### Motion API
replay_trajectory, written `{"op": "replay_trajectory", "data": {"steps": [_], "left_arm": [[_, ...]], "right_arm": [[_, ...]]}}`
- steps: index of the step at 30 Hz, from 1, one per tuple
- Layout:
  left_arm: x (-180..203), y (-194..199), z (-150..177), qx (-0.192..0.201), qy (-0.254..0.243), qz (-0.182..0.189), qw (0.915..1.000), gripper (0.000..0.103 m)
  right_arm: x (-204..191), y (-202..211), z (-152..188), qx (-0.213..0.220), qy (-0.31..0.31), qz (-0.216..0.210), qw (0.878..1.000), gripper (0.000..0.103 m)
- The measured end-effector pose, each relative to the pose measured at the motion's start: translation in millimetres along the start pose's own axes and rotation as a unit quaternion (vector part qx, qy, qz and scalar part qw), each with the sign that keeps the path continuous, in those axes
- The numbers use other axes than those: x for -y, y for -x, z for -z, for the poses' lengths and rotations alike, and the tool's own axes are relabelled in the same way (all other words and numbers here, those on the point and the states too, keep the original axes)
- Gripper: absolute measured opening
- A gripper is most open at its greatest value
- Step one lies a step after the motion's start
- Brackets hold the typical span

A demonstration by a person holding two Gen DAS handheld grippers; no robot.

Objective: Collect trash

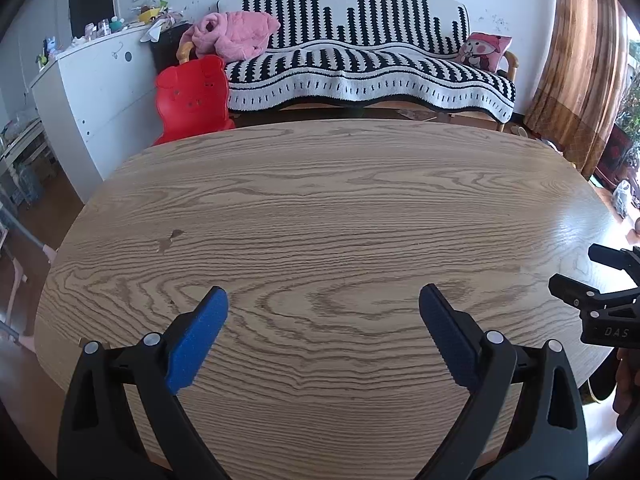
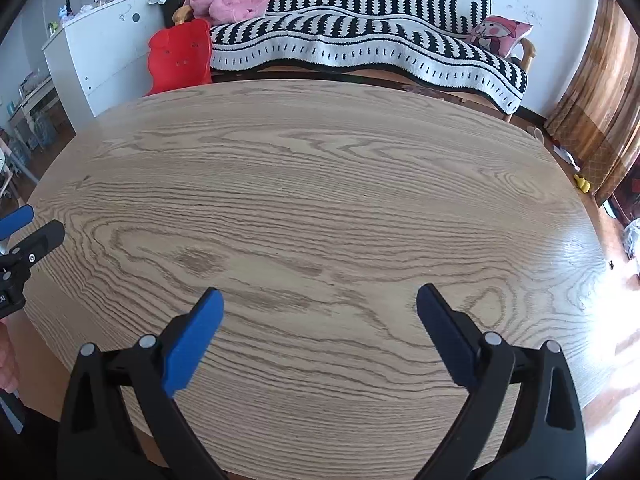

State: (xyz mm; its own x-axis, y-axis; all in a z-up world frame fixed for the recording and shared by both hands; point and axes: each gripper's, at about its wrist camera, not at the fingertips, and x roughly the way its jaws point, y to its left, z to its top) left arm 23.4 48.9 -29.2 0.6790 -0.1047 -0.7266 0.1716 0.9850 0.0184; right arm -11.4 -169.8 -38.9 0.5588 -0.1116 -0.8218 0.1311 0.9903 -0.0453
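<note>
Left wrist view
Left gripper: bottom centre of frame, its 2 blue-padded fingers spread wide apart, nothing between them, hovering over the table.
Table: wood-grain top filling the middle of the frame; small dark stain left of centre.
Right gripper: right edge of frame, only partly in view.
Trash: none visible on the table in this view.
Background: striped sofa at top centre, red bear-shaped chair upper left, pink garment on the sofa's left end.

Right wrist view
Right gripper: bottom centre, 2 fingers held wide apart, gripping nothing.
Left gripper: left edge of frame, over the table's rim.
Trash: none visible here either.
Background: cartoon cushion upper right, brown curtain at the right edge.
</note>
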Motion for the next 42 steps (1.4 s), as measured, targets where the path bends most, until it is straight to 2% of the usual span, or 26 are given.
{"op": "replay_trajectory", "data": {"steps": [7,42], "left_arm": [[-0.5,-2.2,0.4,-0.007,0.008,0.009,0.9999,0.093],[-4.1,-5.2,2.0,-0.013,0.011,0.005,0.9998,0.093]], "right_arm": [[-0.3,3.6,0.8,0.002,0.003,-0.006,1.0,0.094],[-4.4,5.0,-0.4,-0.001,0.008,-0.004,1.0,0.094]]}}
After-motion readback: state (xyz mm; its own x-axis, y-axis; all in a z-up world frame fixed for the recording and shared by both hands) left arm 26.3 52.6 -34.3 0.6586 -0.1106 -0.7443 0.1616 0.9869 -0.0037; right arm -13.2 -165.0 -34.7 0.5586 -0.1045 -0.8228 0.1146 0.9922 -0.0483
